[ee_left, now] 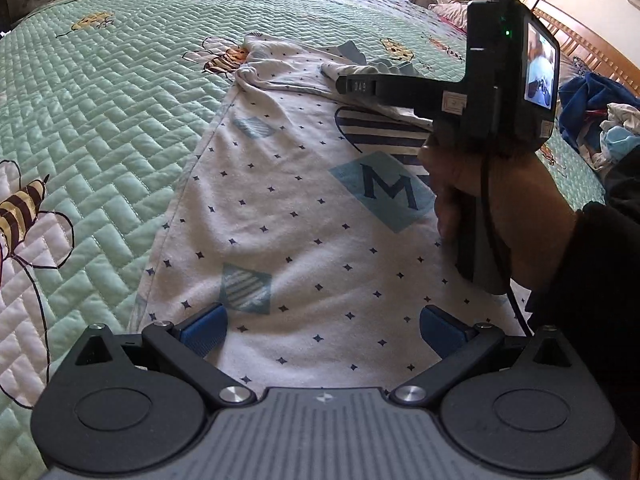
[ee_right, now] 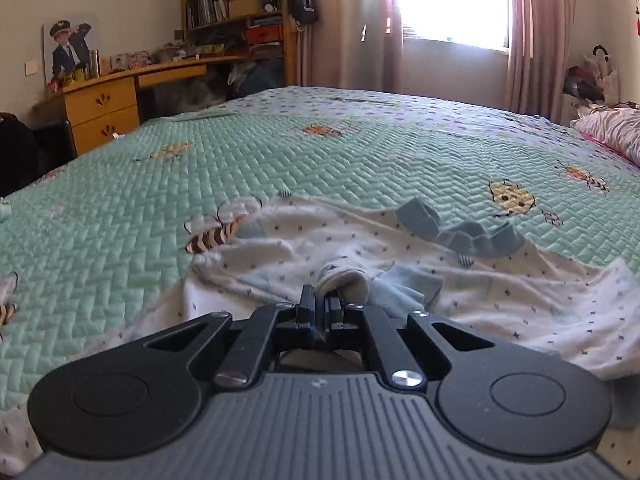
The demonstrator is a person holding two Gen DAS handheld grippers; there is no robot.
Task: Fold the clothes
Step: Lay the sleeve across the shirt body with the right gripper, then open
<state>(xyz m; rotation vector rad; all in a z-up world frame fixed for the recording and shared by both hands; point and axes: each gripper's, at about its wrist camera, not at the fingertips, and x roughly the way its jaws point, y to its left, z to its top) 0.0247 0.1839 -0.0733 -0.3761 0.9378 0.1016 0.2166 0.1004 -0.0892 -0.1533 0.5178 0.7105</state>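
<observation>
A white child's shirt [ee_left: 304, 208] with small navy stars, blue patches and a blue "M" lies spread on the bed. My left gripper [ee_left: 322, 330] is open, its blue pads just above the shirt's near hem, holding nothing. My right gripper [ee_right: 320, 304] is shut on a fold of the shirt's white fabric [ee_right: 348, 282] near the sleeve; in the left wrist view it [ee_left: 360, 86] reaches in from the right over the shirt's upper part. The shirt's blue collar [ee_right: 460, 236] lies crumpled beyond it.
The bed has a green quilted cover [ee_left: 120, 120] with bee motifs. A pile of other clothes [ee_left: 600, 120] lies at the right by the wooden headboard. A desk [ee_right: 104, 104], shelves and a curtained window [ee_right: 452, 4] stand beyond the bed.
</observation>
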